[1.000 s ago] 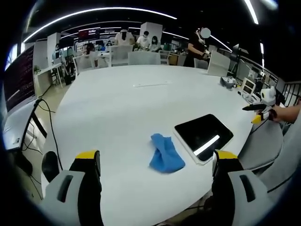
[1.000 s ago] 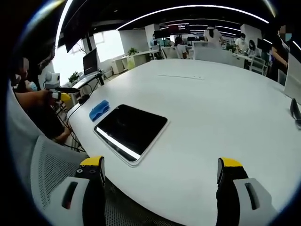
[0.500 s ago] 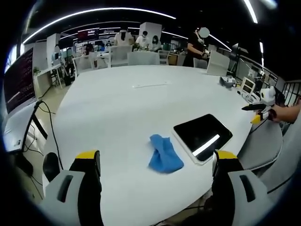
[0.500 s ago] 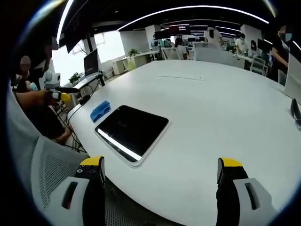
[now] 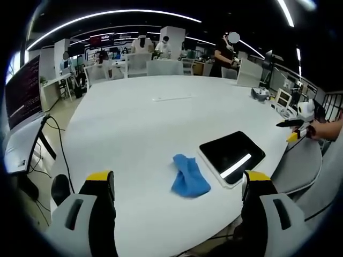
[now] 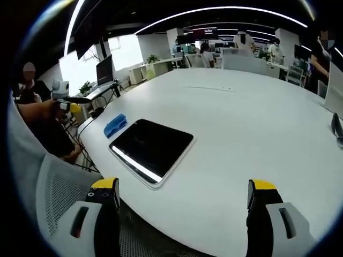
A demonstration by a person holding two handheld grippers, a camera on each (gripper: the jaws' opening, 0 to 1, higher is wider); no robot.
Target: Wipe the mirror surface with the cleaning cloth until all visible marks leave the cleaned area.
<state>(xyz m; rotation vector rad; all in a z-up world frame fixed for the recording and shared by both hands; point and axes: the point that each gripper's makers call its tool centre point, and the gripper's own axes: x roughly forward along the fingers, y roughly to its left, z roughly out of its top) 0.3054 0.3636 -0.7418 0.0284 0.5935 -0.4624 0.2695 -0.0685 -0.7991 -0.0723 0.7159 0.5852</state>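
While no writing reads, cloth [image 5: 189, 176] lies beside mirror [image 5: 232, 153].

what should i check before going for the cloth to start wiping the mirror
1. Cloth free on the table, crumpled beside the mirror: ok.
2. Mirror lying flat near the table edge, nothing on it: ok.
3. Left gripper open and empty, cloth ahead between its jaws: ok.
4. Right gripper open and empty, mirror ahead of it: ok.
5. Cloth and mirror both in view from each gripper: ok.
6. Marks on the mirror: cannot tell, the glass looks dark with one bright reflected strip.
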